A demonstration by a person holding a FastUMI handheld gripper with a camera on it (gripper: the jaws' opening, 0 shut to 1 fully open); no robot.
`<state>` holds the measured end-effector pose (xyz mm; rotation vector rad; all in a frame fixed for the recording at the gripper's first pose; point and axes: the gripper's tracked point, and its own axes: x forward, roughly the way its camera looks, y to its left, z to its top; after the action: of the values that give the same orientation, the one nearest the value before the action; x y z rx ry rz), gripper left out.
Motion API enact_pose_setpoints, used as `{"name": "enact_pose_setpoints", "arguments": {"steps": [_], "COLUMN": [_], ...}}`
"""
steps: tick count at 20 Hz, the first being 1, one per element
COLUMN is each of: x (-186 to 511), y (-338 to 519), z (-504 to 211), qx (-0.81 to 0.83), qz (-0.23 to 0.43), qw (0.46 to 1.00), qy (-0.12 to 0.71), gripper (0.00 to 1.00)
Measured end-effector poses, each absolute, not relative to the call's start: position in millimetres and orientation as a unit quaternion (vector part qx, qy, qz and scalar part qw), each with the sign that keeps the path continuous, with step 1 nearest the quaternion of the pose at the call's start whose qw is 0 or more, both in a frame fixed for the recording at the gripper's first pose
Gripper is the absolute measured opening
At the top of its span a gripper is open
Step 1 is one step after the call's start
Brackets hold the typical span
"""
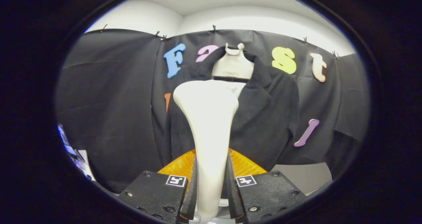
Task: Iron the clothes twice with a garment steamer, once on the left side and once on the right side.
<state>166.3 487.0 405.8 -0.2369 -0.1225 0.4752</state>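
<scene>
The gripper (211, 187) was seen from its own camera, with its jaws closed on the garment steamer (207, 118), one finger pressed against each side of the steamer's narrow handle. The steamer was cream-white and stood upright between the fingers, its handle rising from the grasp and widening into a broad, rounded head above. An orange, ribbed part (245, 164) showed on both sides of the handle, just behind the fingers; what it belonged to could not be determined. Beyond the steamer hung the clothes, a dark jacket (263, 118), draped on a pale hanger form (233, 65) with a small hook-shaped top. The jacket hung against the booth's black cloth wall (108, 112), which was pinned along its upper edge by small clips (214, 28). The steamer's head stood in front of the jacket's upper middle, overlapping the lower edge of the hanger form and covering much of the jacket's open front. Whether the head was touching the fabric or held apart from it could not be told from this view. The jacket's lapel and its shoulder on the side toward the right finger were plainly visible; the other side was largely hidden by the steamer. Above the cloth, a white wall and ceiling (230, 6) were visible. Below the jacket's hem, beside the right finger, a pale flat surface (303, 176) showed. Low beside the left finger, some small items (71, 149) lay at the margin, too blurred to identify.
</scene>
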Motion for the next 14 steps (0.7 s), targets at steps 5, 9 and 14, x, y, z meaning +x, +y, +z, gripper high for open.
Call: {"name": "enact_pose_setpoints", "arguments": {"steps": [5,9,14], "x": [178.3,196.1,216.5], "y": [534.9,555.9,556.9], "z": [424.4,416.8,389.2], "qx": [-0.127,-0.15,-0.16], "qz": [0.219,0.204,0.193], "qw": [0.965,0.966,0.968], "qy": [-0.061,-0.053,-0.027], "gripper": [0.41,0.41,0.42]}}
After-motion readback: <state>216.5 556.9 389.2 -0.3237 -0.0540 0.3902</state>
